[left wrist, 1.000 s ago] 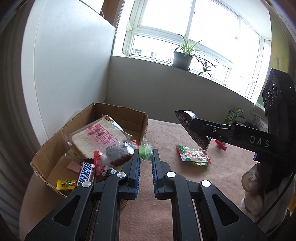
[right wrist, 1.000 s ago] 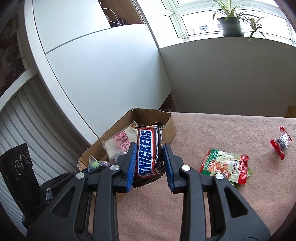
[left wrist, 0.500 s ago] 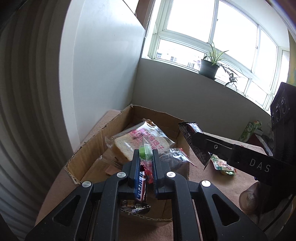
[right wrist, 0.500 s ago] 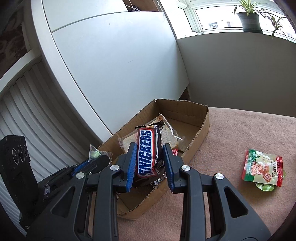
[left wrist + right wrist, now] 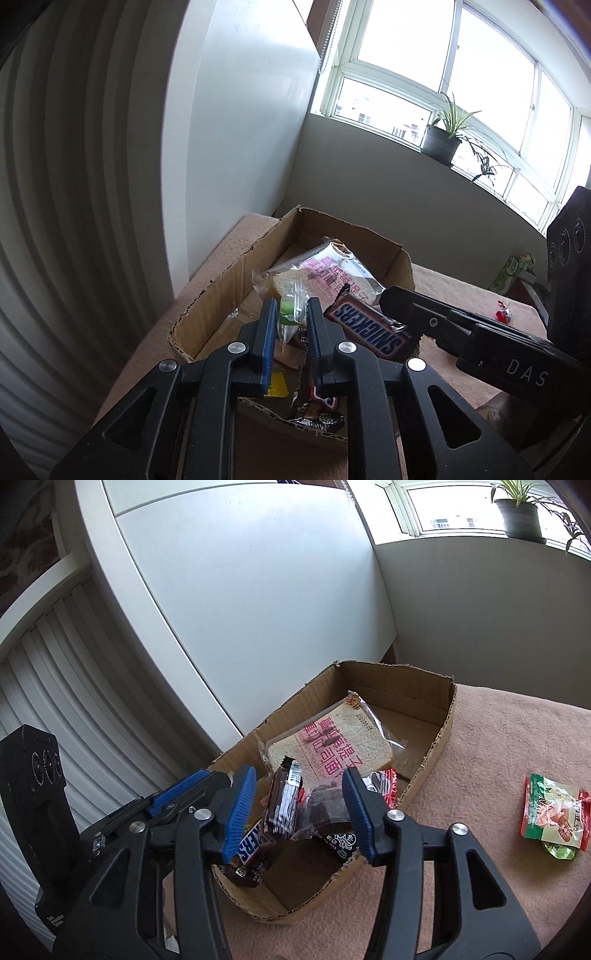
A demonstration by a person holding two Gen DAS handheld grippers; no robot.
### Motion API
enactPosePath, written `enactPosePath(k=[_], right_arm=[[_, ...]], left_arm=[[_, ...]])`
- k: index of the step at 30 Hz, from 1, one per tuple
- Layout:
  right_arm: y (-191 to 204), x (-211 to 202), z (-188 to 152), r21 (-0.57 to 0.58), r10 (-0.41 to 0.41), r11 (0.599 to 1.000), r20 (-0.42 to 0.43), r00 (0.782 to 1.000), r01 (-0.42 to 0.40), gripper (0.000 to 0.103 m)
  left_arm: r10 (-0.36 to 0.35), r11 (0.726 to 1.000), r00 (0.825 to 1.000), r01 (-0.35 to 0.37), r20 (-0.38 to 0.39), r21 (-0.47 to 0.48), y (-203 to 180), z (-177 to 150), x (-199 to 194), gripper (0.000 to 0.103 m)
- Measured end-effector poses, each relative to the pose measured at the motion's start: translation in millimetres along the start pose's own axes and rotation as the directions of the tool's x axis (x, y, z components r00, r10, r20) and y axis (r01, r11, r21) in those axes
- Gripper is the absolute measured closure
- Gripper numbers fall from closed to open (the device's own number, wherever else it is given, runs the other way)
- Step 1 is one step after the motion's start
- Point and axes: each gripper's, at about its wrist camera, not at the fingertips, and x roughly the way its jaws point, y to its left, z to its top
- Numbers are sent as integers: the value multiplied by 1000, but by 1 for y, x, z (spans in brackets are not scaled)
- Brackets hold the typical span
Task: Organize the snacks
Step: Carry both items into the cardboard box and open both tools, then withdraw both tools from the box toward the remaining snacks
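Observation:
An open cardboard box (image 5: 218,291) (image 5: 441,734) on the pink cloth holds a wrapped bread slice (image 5: 332,742) (image 5: 325,273) and other snacks. My left gripper (image 5: 290,325) is over the box with its jaws a little apart around a small clear packet with a green candy (image 5: 286,314); the packet hangs loose between them. My right gripper (image 5: 299,812) is open above the box's near end. A Snickers bar (image 5: 280,805) (image 5: 365,328) falls free between its fingers. Another Snickers bar (image 5: 251,845) lies in the box below.
A red and green snack pouch (image 5: 554,816) lies on the cloth right of the box. A small red candy (image 5: 504,317) and a green carton (image 5: 513,269) sit at the far right. A white cabinet (image 5: 258,609) stands behind the box.
Both grippers moved over the box. The right gripper opened and let go of the Snickers bar, which now tips down into the box. The left jaws have parted slightly around the green candy packet.

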Motion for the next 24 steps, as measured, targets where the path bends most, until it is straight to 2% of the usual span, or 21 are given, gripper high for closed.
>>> enactPosePath(k=[1,3,5,12,15,24], right_arm=[[0,-4,0,-2,-4,1000,17,1000,4,25],[1,-9,1,-14,-13,1000,31,999,13,24],[1,-13,1,-27,-26,999,35,999,26,24],[-16,-29,1,-8,-69,998,56,996,70,15],[-27,-36,1,-4,-100,995,59,993,101,5],[-87,-79,3,61,-220,974,82,972,216,5]], left_arm=[[3,1000,1000,-3,3,0,0,0,-1,75],[7,1000,1000,-7,9,-1,1,0,-2,58],[11,1000,1000,-11,15,-6,1,0,-2,54],[6,1000,1000,-6,13,-7,-1,0,-2,54],[-4,1000,1000,4,11,4,-9,0,-2,54],[-56,996,998,54,15,73,-51,-2,-5,54]])
